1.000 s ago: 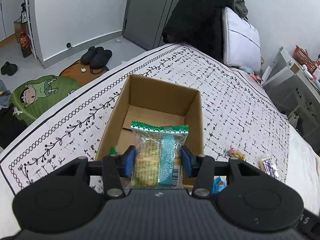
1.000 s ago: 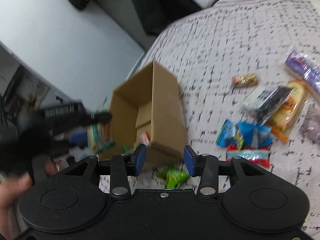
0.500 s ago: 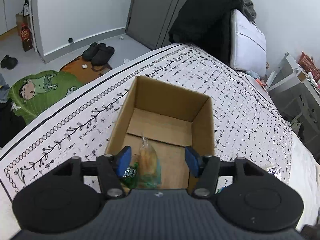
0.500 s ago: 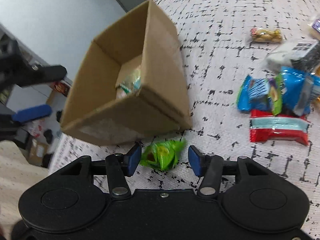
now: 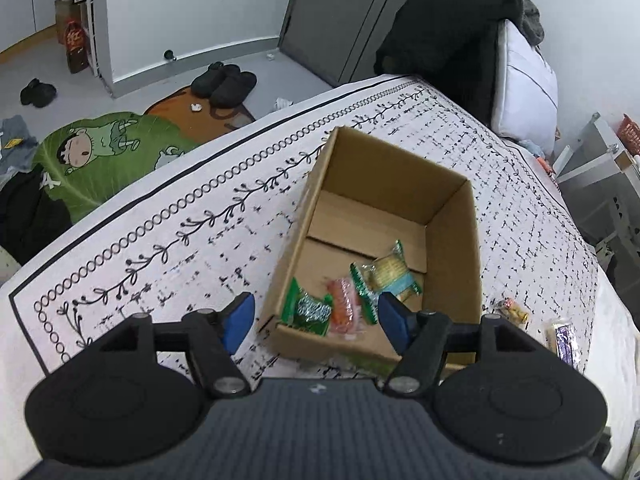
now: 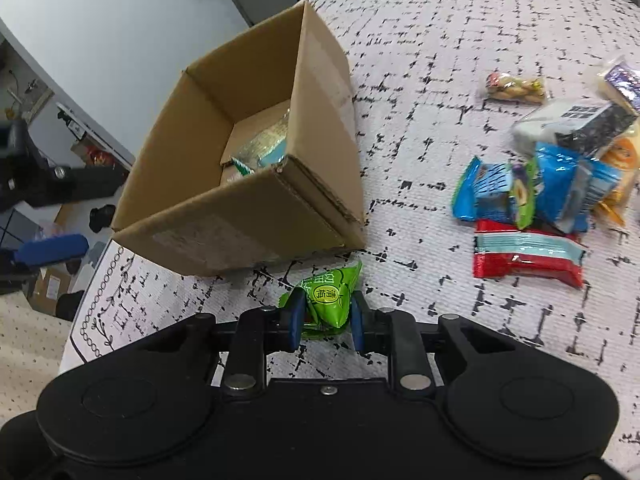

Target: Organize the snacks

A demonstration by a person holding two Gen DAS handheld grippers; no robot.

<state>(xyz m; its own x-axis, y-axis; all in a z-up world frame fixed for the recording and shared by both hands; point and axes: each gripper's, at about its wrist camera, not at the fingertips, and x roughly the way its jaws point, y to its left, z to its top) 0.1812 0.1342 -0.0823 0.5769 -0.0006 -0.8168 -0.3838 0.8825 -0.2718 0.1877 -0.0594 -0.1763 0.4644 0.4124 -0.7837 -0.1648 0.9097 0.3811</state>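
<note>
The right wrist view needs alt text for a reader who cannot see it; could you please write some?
The right gripper pinches a green snack packet on a patterned bedspread, just before an open cardboard box. Blue and red snack packets lie scattered to the right.

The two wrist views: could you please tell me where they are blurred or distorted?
Left wrist view: fisheye bends the patterned white bedspread border into an arc; the snack packets in the brown cardboard box are slightly smeared. Right wrist view: the green triangular snack packet reads sharp, while the blue packets at right are softer.
</note>
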